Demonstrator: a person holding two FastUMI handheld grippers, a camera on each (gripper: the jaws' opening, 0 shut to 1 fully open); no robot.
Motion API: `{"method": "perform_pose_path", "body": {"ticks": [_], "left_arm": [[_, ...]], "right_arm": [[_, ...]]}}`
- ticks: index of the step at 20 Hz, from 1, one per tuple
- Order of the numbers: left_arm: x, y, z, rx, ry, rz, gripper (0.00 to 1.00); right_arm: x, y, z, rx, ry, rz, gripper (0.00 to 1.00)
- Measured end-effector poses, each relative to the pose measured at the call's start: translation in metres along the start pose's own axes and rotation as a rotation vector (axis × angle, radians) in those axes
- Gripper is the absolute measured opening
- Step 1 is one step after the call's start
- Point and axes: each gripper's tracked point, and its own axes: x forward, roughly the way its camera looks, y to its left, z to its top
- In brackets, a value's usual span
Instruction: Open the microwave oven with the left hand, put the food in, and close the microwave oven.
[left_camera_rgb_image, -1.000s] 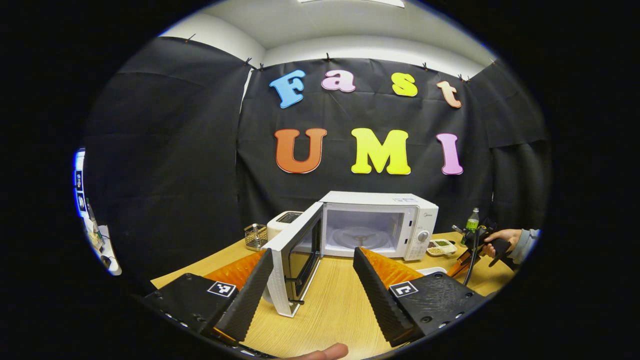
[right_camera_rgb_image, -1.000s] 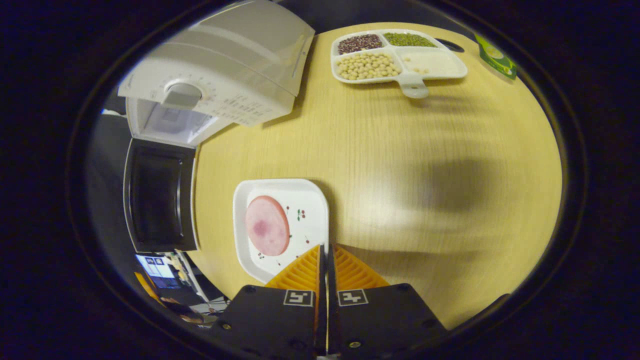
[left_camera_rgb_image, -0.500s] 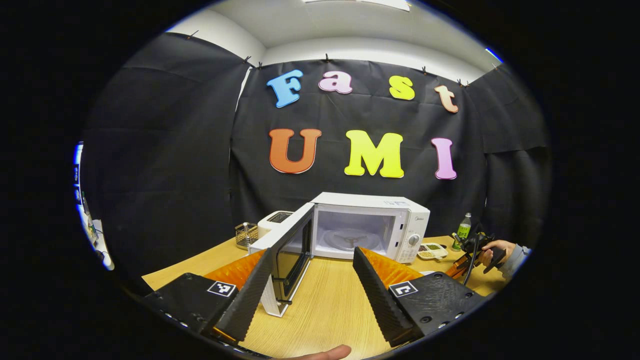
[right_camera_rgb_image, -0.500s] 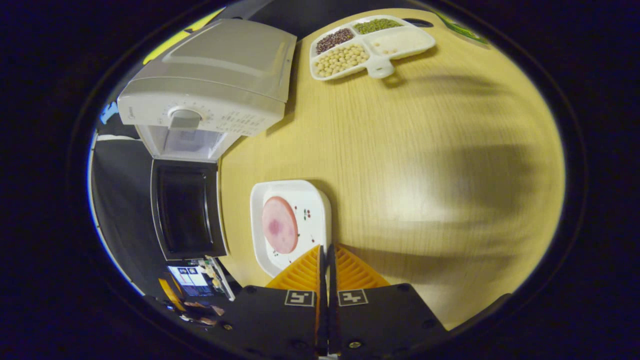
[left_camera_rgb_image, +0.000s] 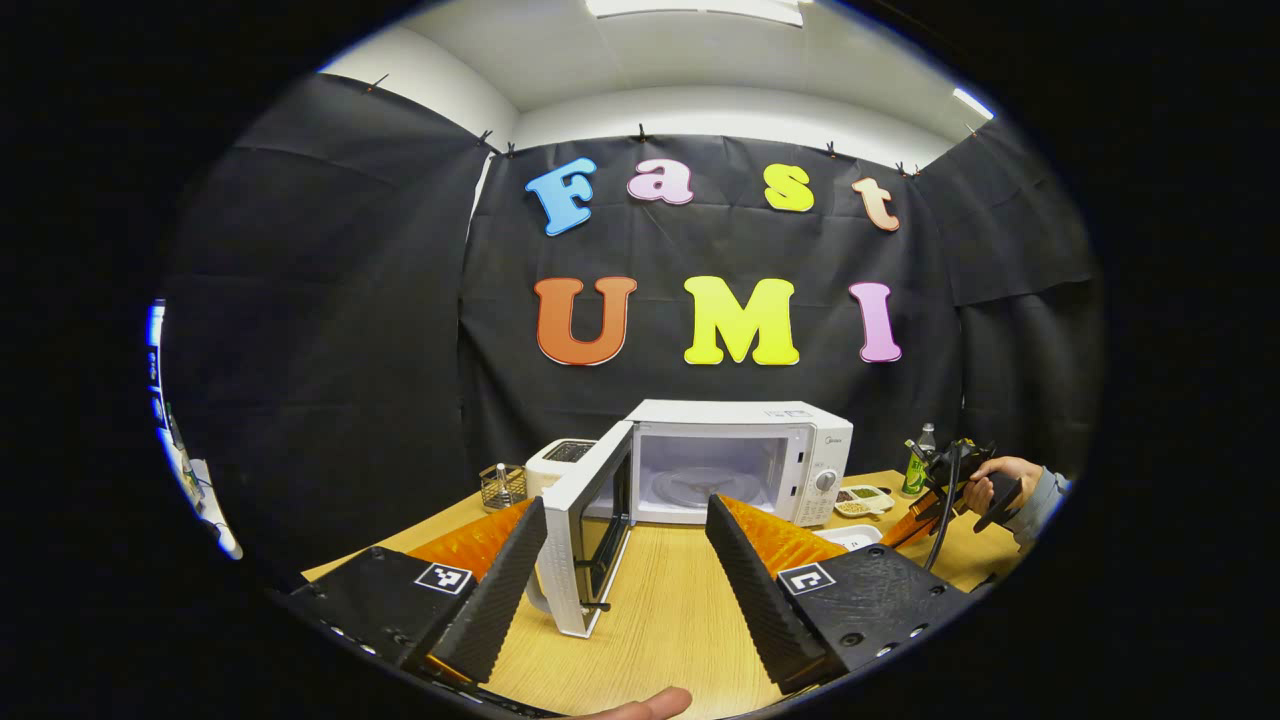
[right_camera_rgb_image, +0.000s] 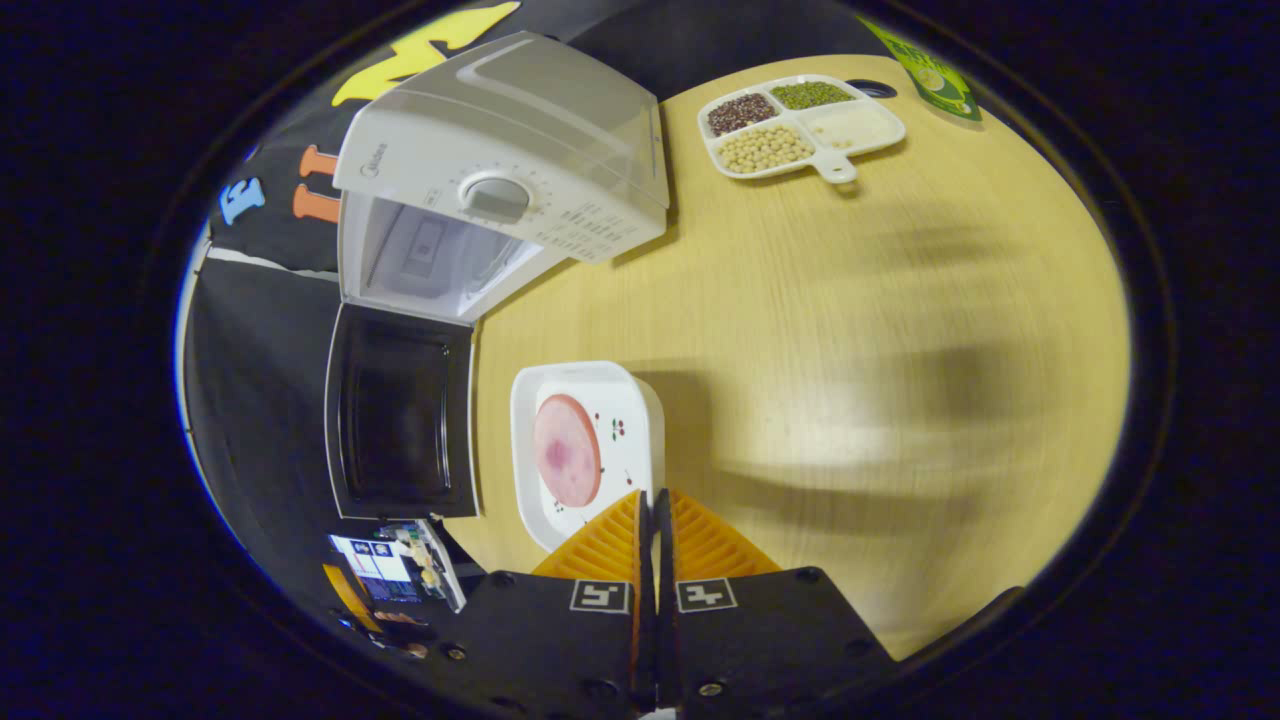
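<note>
The white microwave (left_camera_rgb_image: 740, 455) stands at the back of the wooden table with its door (left_camera_rgb_image: 590, 520) swung wide open to the left and its cavity bare. My left gripper (left_camera_rgb_image: 625, 505) is open, held back from the door with nothing between its fingers. My right gripper (right_camera_rgb_image: 650, 495) is shut on the near edge of a white square plate (right_camera_rgb_image: 620, 400) that carries a round pink slice of ham (right_camera_rgb_image: 567, 450). The plate hangs above the table, right of the open door (right_camera_rgb_image: 400, 410) and in front of the microwave (right_camera_rgb_image: 520, 130). In the left gripper view, a hand (left_camera_rgb_image: 990, 485) holds that right gripper (left_camera_rgb_image: 935, 500) at the far right.
A divided dish of beans (right_camera_rgb_image: 800, 125) and a green bottle (right_camera_rgb_image: 925, 75) stand right of the microwave. A white toaster (left_camera_rgb_image: 560, 460) and a wire basket (left_camera_rgb_image: 498, 485) sit behind the open door on the left. Bare table (right_camera_rgb_image: 850, 300) spreads to the right of the plate.
The right gripper has turned with the plate still in it, so the microwave mouth faces it more. The left gripper has drifted back slightly and stays open.
</note>
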Motion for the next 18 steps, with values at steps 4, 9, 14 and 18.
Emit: {"method": "perform_pose_path", "body": {"ticks": [4,9,14,18], "left_arm": [[0.001,0.015,0.008,-0.034,0.030,-0.006,0.95],[-0.005,0.034,0.018,-0.006,-0.002,0.015,0.95],[-0.008,0.047,0.015,0.008,-0.007,0.011,0.84],[-0.004,0.058,0.005,0.007,0.014,0.010,0.84]], "right_arm": [[-0.005,-0.003,0.007,-0.009,-0.012,0.010,0.04],[-0.013,-0.001,0.016,0.014,-0.038,0.052,0.00],[-0.010,0.001,0.045,0.155,-0.135,0.052,0.04],[0.034,0.012,0.088,0.293,-0.291,0.030,0.00]]}}
